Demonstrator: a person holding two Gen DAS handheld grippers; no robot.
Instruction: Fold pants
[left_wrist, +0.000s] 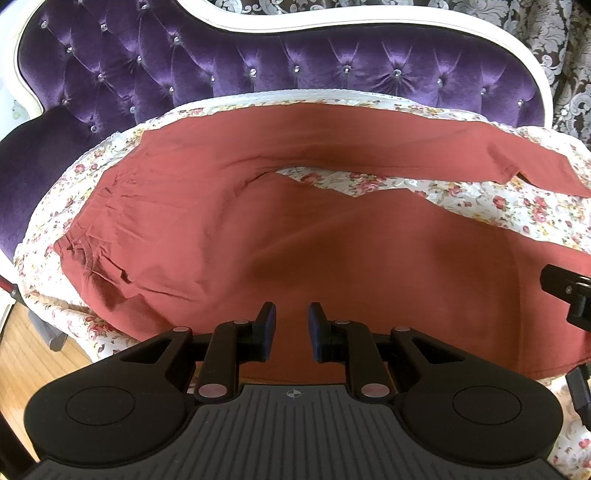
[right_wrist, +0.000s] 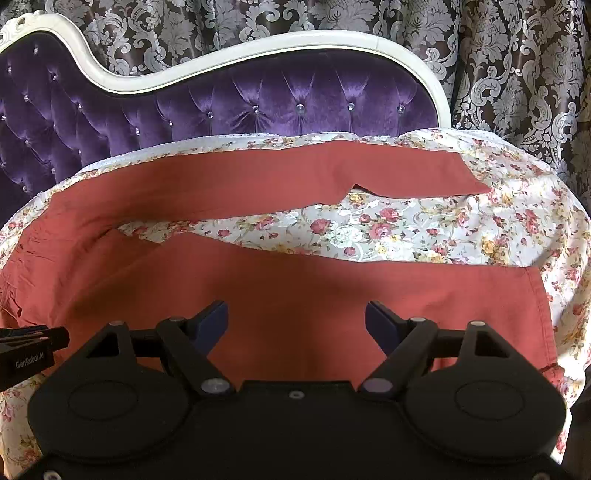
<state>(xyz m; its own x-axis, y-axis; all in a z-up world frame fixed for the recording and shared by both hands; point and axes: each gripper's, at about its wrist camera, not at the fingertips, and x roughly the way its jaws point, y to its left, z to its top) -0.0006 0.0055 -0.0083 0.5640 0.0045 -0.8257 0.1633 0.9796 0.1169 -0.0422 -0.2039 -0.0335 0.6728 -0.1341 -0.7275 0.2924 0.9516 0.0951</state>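
Note:
Rust-red pants lie spread flat on a floral sheet, waistband at the left, both legs running to the right with a gap between them. My left gripper hovers over the near leg close to the seat, its jaws a narrow gap apart with nothing between them. In the right wrist view the pants fill the middle, with the near leg's hem at the right. Over that near leg hangs my right gripper, wide open and empty. Each gripper shows at the edge of the other's view.
The sheet covers the seat of a purple tufted sofa with a white frame. A patterned curtain hangs behind it. Wooden floor shows beyond the seat's left front edge.

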